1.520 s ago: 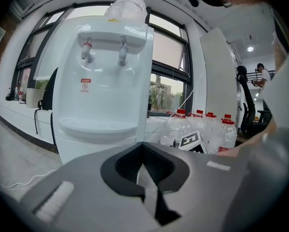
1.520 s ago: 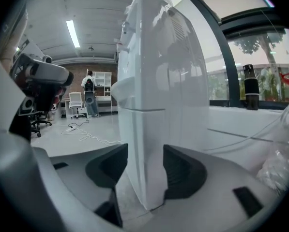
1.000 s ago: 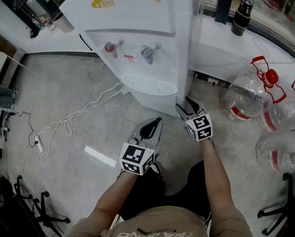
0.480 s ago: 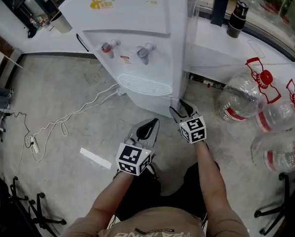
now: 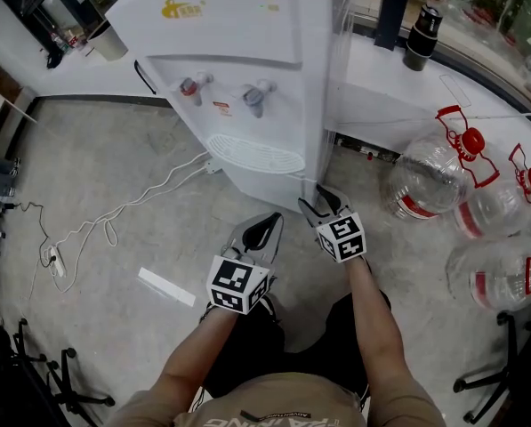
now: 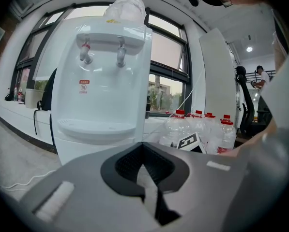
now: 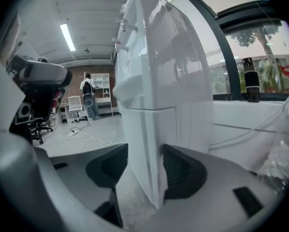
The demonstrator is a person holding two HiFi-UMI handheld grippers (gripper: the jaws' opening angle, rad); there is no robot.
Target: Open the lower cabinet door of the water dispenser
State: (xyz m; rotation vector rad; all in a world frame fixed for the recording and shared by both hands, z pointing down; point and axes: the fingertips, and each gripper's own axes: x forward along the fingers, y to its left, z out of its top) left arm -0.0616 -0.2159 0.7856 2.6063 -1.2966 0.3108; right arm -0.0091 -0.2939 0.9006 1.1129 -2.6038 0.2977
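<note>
The lower cabinet door (image 7: 143, 144) sits at the foot of the water dispenser (image 5: 247, 60), in the upper middle of the head view, below the drip tray (image 5: 254, 154). From above it is almost wholly hidden, so read it in the right gripper view, where its edge runs down the centre of the frame. Your right gripper (image 7: 145, 164) straddles that edge with a pad on each face; the jaws look closed onto the panel, which fills the gap between them; that is the hold a pull needs. In the head view the same gripper (image 5: 317, 205) sits at the dispenser's lower right corner, reaching in from below; this probably places the free edge there and the hinge on the far side. Your left gripper (image 5: 265, 228) hangs just beside it, short of the cabinet front; its own view shows its jaws (image 6: 144, 168) together on nothing, so it is simply parked clear of the swing. The water bottles (image 5: 421, 185) lie at mid right, near the door's likely path; mind them as you draw the door out.
</note>
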